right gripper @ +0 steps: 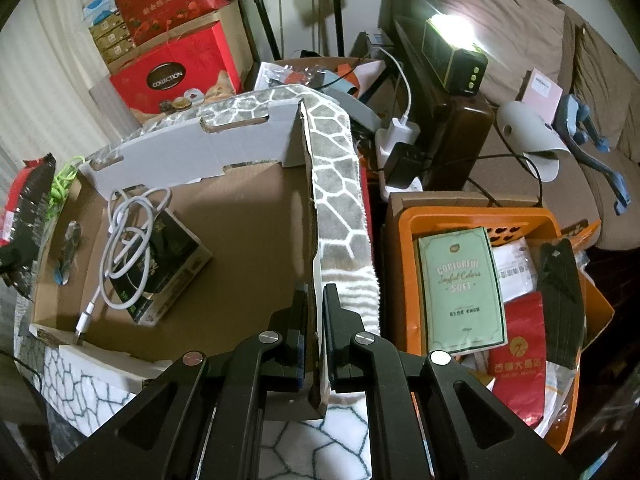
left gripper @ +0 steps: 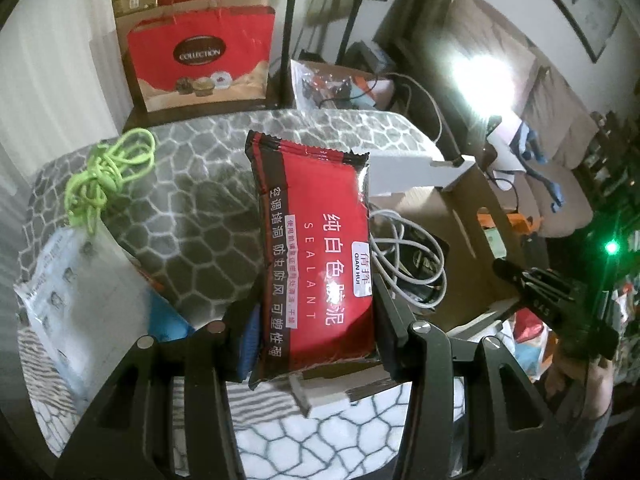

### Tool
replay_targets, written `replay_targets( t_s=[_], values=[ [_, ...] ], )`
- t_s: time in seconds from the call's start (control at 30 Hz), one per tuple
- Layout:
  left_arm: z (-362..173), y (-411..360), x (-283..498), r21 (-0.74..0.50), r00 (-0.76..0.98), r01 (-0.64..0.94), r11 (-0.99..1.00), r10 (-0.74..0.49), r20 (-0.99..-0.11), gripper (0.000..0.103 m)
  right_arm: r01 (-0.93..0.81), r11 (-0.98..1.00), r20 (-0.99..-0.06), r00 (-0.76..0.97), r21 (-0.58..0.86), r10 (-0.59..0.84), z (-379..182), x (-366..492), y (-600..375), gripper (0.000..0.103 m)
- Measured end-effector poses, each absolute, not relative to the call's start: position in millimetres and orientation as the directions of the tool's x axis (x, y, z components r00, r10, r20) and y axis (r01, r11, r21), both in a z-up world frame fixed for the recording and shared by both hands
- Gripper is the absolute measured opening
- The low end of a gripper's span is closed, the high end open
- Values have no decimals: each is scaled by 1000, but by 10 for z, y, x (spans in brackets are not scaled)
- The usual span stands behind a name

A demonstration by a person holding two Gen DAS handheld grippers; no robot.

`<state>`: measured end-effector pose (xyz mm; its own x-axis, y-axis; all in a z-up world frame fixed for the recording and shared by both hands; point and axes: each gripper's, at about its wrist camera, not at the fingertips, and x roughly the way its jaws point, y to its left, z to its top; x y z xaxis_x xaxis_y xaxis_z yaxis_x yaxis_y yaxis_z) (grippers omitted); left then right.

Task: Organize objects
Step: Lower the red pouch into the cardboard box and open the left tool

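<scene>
My left gripper (left gripper: pixel 316 344) is shut on a red and black sealant packet (left gripper: pixel 316 248) and holds it above the left edge of an open cardboard box (left gripper: pixel 472 216); the packet also shows at the left edge of the right wrist view (right gripper: pixel 20 216). My right gripper (right gripper: pixel 316 320) is shut on the box's right wall (right gripper: pixel 314 264). Inside the box lie a coiled white cable (right gripper: pixel 128 240), a dark packet (right gripper: pixel 168 264) and a small dark item (right gripper: pixel 70 244). The right gripper also shows at the right of the left wrist view (left gripper: pixel 560 300).
A green cord (left gripper: pixel 108 172) and a white pouch (left gripper: pixel 76 300) lie on the grey patterned blanket (left gripper: pixel 192 208) left of the box. An orange basket (right gripper: pixel 476 220) full of packets stands right of it. Red gift boxes (right gripper: pixel 172 76), a lamp (right gripper: pixel 456 56) and a sofa (right gripper: pixel 520 32) stand behind.
</scene>
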<state>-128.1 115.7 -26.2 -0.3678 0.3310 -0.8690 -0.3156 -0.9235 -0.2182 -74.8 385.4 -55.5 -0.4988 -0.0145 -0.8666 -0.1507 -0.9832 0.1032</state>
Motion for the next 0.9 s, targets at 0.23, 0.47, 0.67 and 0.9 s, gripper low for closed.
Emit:
replay_targets(
  t_s=[0.23, 0.47, 0.67, 0.9],
  values=[
    [-421, 1302, -1250, -227, -352, -294, -928, 326, -877, 48, -150, -984, -866, -499, 101, -13, -554, -735, 3850, 6],
    [-440, 1323, -1260, -236, -342, -287, -928, 330, -880, 53, -150, -984, -867, -499, 100, -12, -554, -736, 3848, 7],
    [-280, 1145, -1300, -280, -356, -275, -920, 368, -859, 61, -150, -984, -866, -499, 102, -13, -554, -735, 3848, 7],
    [-28, 914, -1362, -268, -408, -268, -925, 361, -839, 68, -150, -984, -867, -499, 99, -11, -556, -733, 3849, 7]
  ],
)
